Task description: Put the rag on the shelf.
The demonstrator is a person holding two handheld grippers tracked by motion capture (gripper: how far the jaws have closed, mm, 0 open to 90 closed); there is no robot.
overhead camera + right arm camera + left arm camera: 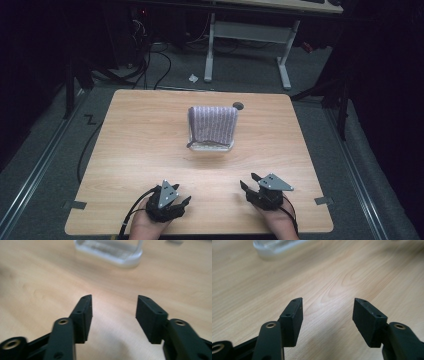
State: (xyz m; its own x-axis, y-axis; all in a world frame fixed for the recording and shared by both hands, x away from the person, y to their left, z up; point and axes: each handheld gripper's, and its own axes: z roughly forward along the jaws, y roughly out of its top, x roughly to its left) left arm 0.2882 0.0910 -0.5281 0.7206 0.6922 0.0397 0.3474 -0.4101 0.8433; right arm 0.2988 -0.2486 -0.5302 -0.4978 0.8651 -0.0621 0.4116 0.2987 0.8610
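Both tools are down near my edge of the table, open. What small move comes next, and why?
Probably ease both forward toward the towel draped over the clear rack at mid-table. The left tool and right tool both stand open with nothing between them, well short of the rack, with bare table ahead.

Light wooden table (150,150): clear rack (212,146) draped with purple towel (212,122) at centre; small dark disc (238,105) behind.

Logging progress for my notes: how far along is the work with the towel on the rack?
Done: the purple towel hangs draped over the clear rack. In hand: nothing; the left gripper and right gripper are open, near the table edge. Left: apparently nothing, if hanging was the aim.
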